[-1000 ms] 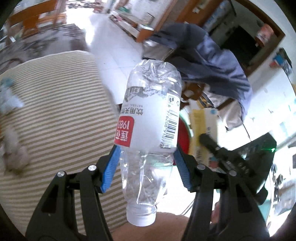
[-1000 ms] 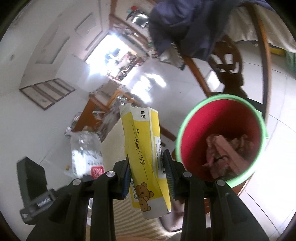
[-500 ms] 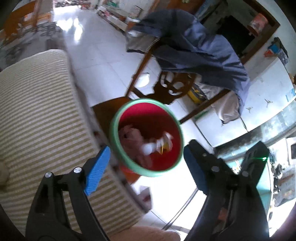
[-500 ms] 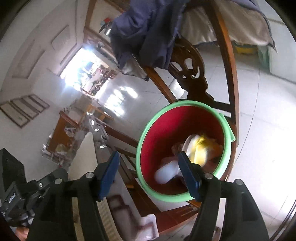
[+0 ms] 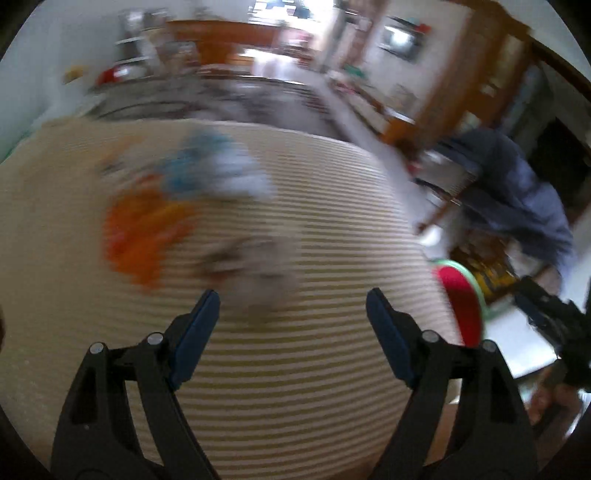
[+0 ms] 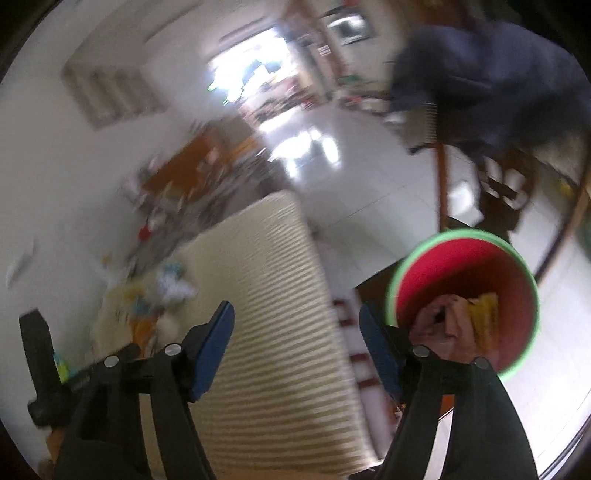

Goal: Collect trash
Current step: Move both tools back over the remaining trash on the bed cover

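Observation:
My left gripper [image 5: 291, 306] is open and empty above the striped tabletop [image 5: 295, 387]. Blurred trash lies on it ahead: an orange wrapper [image 5: 144, 236], a blue and white wrapper [image 5: 218, 170] and a crumpled pale wad [image 5: 258, 269] just past the fingertips. My right gripper [image 6: 295, 321] is open and empty, over the table edge. The red bin with a green rim [image 6: 461, 295] stands right of it and holds a yellow box [image 6: 484, 321] and other trash. The bin also shows in the left wrist view [image 5: 461, 299].
A wooden chair draped with a dark blue jacket [image 6: 491, 85] stands behind the bin, also in the left wrist view [image 5: 517, 192]. White tiled floor [image 6: 351, 177] lies beyond the striped table [image 6: 266, 295]. Cluttered wooden furniture [image 5: 229, 33] lines the far wall.
The bottle and the yellow box left my grippers and dropped into the bin. Both grippers opened. Both have since swung left, back toward the table and its trash.

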`<state>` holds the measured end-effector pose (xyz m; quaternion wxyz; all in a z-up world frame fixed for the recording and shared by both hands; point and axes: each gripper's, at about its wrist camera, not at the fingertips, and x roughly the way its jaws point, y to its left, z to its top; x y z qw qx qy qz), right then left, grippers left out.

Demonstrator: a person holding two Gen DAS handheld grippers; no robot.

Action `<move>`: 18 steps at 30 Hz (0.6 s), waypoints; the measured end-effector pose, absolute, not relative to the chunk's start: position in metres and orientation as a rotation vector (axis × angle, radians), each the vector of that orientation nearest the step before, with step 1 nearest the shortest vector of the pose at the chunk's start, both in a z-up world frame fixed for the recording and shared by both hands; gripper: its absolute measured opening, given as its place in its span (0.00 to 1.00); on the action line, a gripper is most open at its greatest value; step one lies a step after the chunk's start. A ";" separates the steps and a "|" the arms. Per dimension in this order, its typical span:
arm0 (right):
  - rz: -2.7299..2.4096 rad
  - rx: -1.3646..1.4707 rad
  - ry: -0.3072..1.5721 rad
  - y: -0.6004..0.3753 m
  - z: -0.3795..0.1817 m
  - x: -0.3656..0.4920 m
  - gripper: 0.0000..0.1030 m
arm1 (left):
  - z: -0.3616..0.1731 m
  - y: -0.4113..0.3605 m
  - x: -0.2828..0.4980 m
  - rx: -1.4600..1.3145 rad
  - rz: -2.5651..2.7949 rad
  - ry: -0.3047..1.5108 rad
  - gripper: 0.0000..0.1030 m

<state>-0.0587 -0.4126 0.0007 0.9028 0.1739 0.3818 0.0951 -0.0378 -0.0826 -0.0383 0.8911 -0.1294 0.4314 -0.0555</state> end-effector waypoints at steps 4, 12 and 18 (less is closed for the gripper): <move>0.326 0.420 0.826 -0.368 0.003 -0.039 0.79 | -0.057 -0.020 -0.046 -0.308 0.010 0.902 0.76; 0.502 0.374 1.086 -0.246 -0.055 0.021 0.81 | -0.083 0.030 -0.041 -0.480 0.086 0.938 0.76; 0.511 0.282 1.121 -0.201 -0.082 0.039 0.81 | -0.086 0.025 -0.034 -0.478 0.076 0.934 0.80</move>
